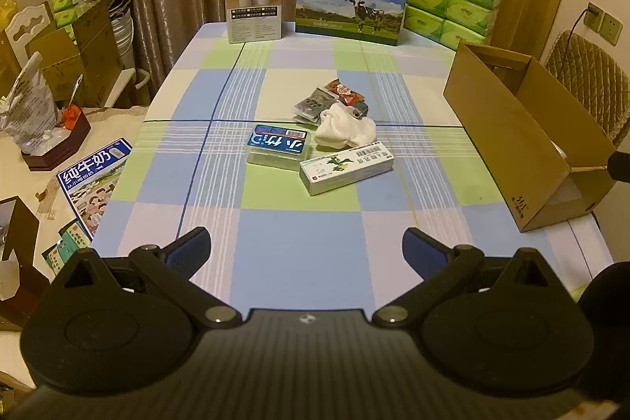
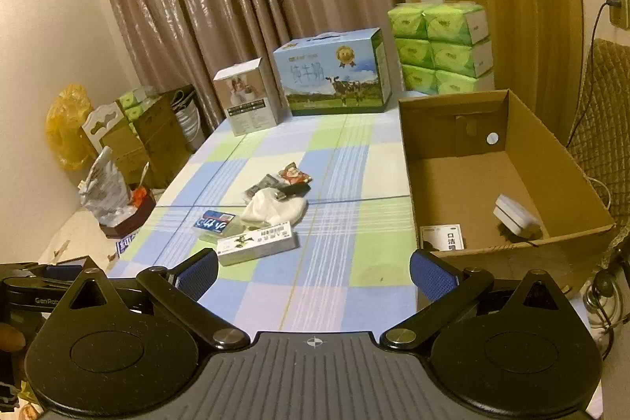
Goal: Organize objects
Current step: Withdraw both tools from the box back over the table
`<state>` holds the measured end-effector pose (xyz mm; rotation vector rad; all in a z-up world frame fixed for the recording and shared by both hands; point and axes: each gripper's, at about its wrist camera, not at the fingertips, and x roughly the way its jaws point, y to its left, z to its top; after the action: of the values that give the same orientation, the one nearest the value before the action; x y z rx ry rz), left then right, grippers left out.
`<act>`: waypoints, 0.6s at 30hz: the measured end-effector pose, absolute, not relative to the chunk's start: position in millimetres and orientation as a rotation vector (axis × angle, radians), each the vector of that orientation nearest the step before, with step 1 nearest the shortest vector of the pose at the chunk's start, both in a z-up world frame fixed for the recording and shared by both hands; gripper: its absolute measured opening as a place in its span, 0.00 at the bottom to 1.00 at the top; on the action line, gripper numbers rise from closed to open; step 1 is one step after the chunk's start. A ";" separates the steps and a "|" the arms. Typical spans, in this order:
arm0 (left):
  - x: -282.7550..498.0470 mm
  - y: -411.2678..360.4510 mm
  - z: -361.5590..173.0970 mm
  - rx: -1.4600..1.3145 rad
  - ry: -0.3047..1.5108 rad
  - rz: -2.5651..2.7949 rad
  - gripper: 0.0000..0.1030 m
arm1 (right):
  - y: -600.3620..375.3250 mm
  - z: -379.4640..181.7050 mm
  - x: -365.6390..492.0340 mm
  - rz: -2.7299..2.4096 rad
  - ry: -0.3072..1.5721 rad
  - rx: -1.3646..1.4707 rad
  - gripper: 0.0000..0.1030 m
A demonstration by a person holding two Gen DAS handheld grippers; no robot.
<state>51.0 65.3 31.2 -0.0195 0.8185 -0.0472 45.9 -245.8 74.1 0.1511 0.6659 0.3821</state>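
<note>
With both the left gripper point(image 1: 306, 247) and right gripper point(image 2: 314, 272) hanging wide apart and empty, the stiff, light toothpaste box point(image 1: 346, 168) is lying mid-table beside the soft white sock point(image 1: 345, 131), probably best pinched across its narrow sides.

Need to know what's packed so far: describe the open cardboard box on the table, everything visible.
The cardboard box is plain brown corrugated card, open-topped, with a small round white sticker on its inner far wall. It sits upright on the checked tablecloth at the table's right side, apart from the loose pile. Inside lie a white charger-like block and a white printed packet.
</note>
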 end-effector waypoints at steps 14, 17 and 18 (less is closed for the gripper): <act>57.4 75.4 19.2 -0.028 0.842 -0.034 0.99 | -223.0 58.1 57.4 0.433 0.700 0.071 0.98; 60.9 77.4 15.7 -0.025 0.847 -0.034 0.99 | -216.4 51.9 65.0 0.463 0.713 0.055 0.98; 62.5 78.1 14.3 -0.023 0.849 -0.034 0.99 | -214.2 49.5 67.5 0.471 0.719 0.051 0.98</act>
<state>62.5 78.1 14.3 -0.0227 0.8488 -0.0339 67.5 -214.2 49.5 0.0511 0.7187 0.4709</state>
